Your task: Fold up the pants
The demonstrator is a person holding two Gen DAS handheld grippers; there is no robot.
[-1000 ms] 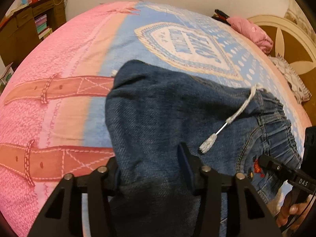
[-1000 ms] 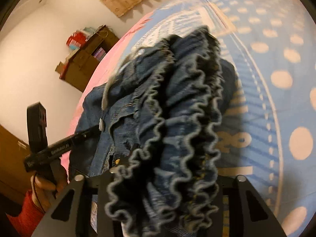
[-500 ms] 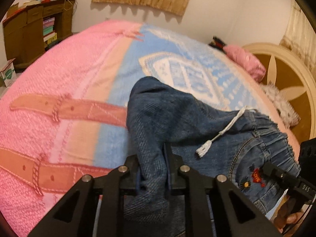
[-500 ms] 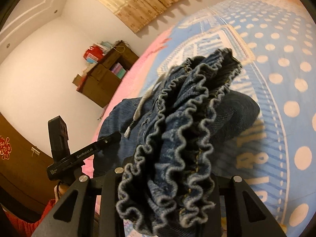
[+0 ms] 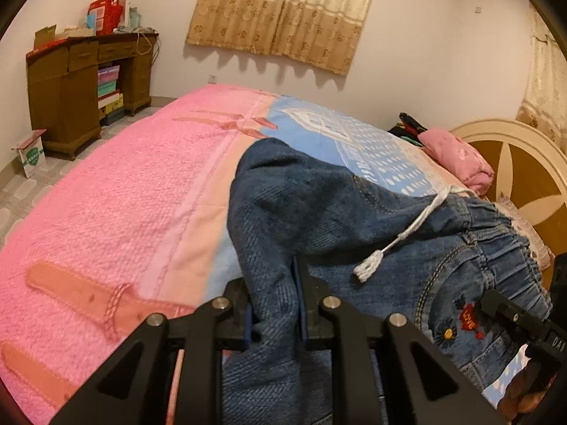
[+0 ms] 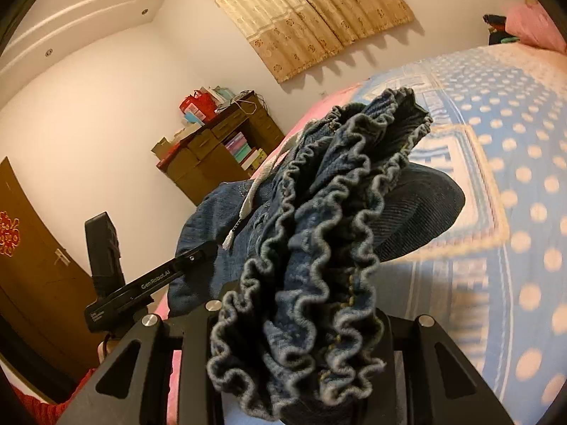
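Bedroom with a pink-and-blue bedspread (image 5: pixel 117 205): blue denim pants (image 5: pixel 319 212) held up above it, the left gripper (image 5: pixel 274 304) clamped on a fold of leg fabric, the right gripper (image 6: pixel 301 322) pinching the bunched elastic waistband, white drawstring (image 5: pixel 404 237) dangling between.

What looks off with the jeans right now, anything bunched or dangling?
The jeans' elastic waistband is crumpled into ruffles in the right tongs, not flat. The white drawstring trails loose across the denim. The left tongs pinch a thick fold of jeans.
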